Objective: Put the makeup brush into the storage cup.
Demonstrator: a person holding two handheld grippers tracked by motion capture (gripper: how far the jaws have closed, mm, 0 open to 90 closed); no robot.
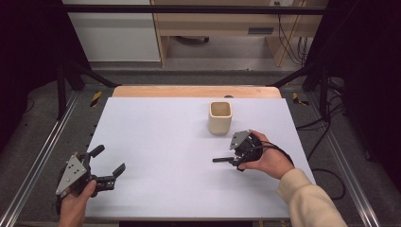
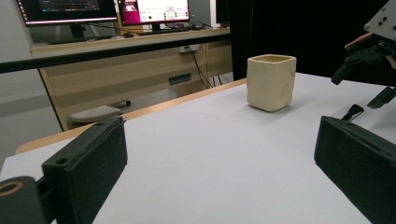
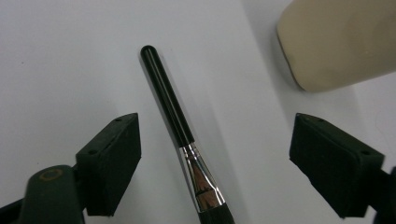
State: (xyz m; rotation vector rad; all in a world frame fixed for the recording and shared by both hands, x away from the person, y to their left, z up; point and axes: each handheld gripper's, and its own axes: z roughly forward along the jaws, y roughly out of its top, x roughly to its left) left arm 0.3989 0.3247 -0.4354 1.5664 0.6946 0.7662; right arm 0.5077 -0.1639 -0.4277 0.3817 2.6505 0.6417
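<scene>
Beige cup (image 1: 220, 117) beside brush (image 3: 180, 128) — both grippers' fingers apart, gripping nothing.

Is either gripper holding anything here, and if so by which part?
Nothing is held. The right gripper straddles the brush near its ferrule, pads apart from it; the left gripper is open.

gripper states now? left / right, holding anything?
Left gripper: open, holding nothing, resting near the table's edge.
Right gripper: open, jaws on either side of the brush lying on the table, not touching it.
</scene>
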